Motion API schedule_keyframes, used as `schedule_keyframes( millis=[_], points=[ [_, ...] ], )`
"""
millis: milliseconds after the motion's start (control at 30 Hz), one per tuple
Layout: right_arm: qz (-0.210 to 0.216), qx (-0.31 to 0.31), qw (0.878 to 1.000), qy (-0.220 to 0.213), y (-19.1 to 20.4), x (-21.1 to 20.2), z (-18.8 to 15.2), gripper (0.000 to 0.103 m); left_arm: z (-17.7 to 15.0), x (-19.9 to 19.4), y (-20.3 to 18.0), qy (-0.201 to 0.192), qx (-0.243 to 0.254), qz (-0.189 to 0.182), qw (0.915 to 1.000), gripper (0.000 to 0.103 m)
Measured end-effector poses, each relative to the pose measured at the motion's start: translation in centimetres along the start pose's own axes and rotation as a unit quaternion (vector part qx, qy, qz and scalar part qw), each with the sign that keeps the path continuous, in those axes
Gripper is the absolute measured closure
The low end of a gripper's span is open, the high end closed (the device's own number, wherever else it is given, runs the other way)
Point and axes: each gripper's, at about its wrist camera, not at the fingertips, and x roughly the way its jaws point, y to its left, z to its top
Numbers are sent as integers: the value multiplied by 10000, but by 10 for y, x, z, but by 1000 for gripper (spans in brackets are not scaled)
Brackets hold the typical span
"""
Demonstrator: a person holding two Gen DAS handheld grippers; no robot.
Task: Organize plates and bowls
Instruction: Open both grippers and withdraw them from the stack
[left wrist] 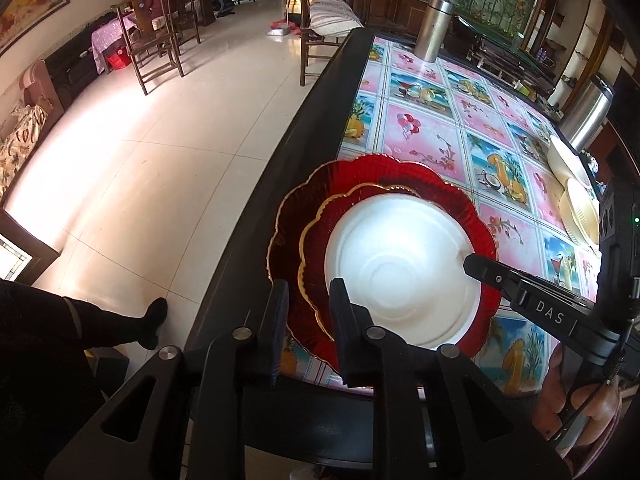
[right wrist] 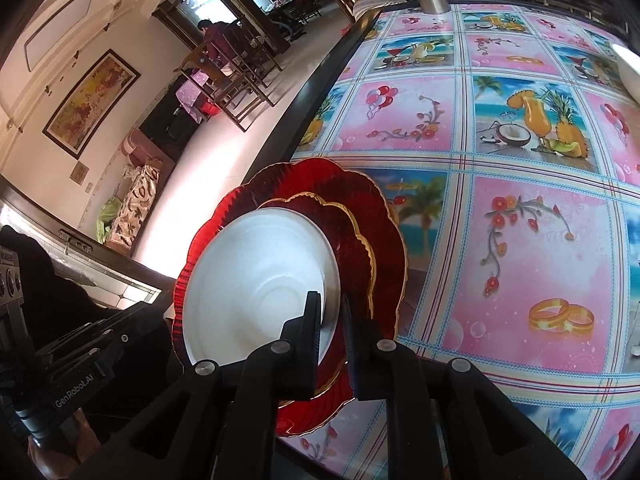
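Three plates are stacked at the table's near left edge: a white plate [left wrist: 400, 264] [right wrist: 248, 280] on a small gold-rimmed red plate [left wrist: 316, 248] [right wrist: 352, 220] on a large red plate [left wrist: 360, 176] [right wrist: 304, 180]. My left gripper [left wrist: 310, 320] is open, its fingers straddling the red plates' left rim with a clear gap. My right gripper [right wrist: 332, 320] [left wrist: 470, 262] is open at the stack's right side. One finger is over the white plate, the other over the red rim, and the white plate's edge lies loose between them.
The table [left wrist: 420, 128] [right wrist: 520, 260] has a flowered cloth and a dark raised edge [left wrist: 280, 184]. A steel flask [left wrist: 434, 28] stands at the far end. Cream bowls [left wrist: 576, 208] lie at the right. A shoe [left wrist: 154, 320] rests on the tiled floor; chairs [left wrist: 152, 48] stand farther off.
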Motion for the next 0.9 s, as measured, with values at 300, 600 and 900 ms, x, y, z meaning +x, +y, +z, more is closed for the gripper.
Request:
schedule_keyframes(
  millis=[300, 600, 900],
  points=[
    [-100, -61, 9972, -745, -9, -42, 7, 59, 0, -31, -26, -680, 230, -27, 9974, 57],
    [-405, 167, 9916, -1216, -56, -85, 8, 56, 13, -44, -106, -914, 667, -680, 9912, 52],
    [-950, 980, 9736, -1832, -169, -169, 3, 56, 32, -30, -204, -745, 985, -1289, 9839, 51]
  ],
)
